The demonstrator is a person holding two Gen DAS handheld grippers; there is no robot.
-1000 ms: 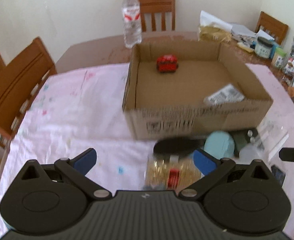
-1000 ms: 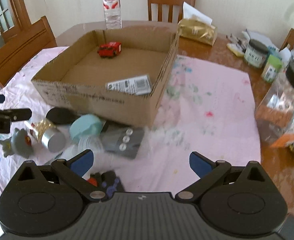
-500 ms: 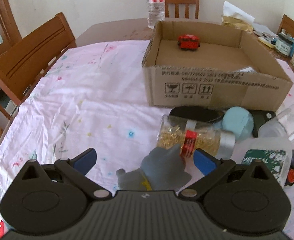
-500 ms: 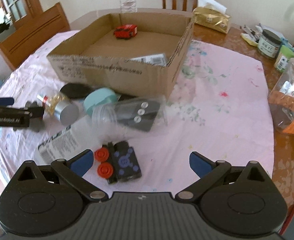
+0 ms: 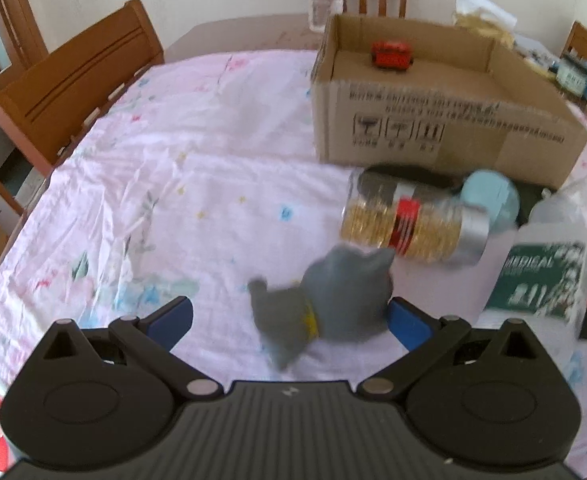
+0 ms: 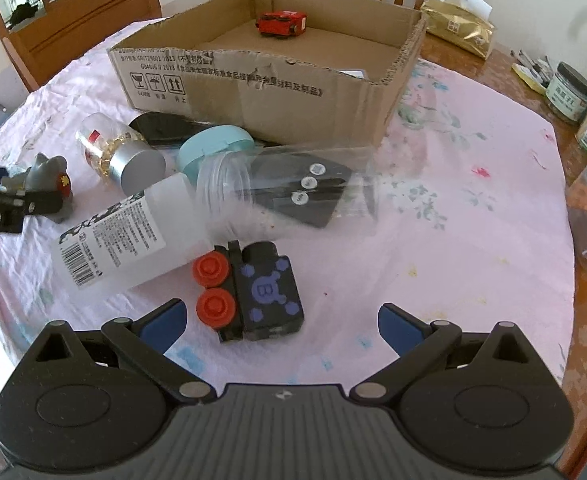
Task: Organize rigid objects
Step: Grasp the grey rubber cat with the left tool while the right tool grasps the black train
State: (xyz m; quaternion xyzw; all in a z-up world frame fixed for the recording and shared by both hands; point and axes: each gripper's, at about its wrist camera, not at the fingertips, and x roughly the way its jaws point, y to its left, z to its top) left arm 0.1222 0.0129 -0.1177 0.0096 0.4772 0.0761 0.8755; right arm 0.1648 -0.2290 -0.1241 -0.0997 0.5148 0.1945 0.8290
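Grey cat figurine with yellow collar: lies on the pink floral tablecloth, near edge of the table, between the spread blue-tipped fingers of the left gripper. It sits close against the right finger; contact not clear through motion blur. Jaws wide apart, nothing clamped.

Just right and beyond the figurine: clear jar of gold beads with a silver lid, on its side. Beyond that, a round pale-blue lid and a flat black object against the box wall. To the right, a translucent white plastic bottle with a green label, lying down.

Open brown cardboard box stands farther back, right of centre; a small red toy vehicle rests on its floor by the far wall.

Right gripper: fingers wide apart, empty, hovering over the cloth. Between them, toward the left finger, a black toy block with purple markings and two red round knobs. Beyond it, a clear plastic container on its side over a dark remote with three round buttons.
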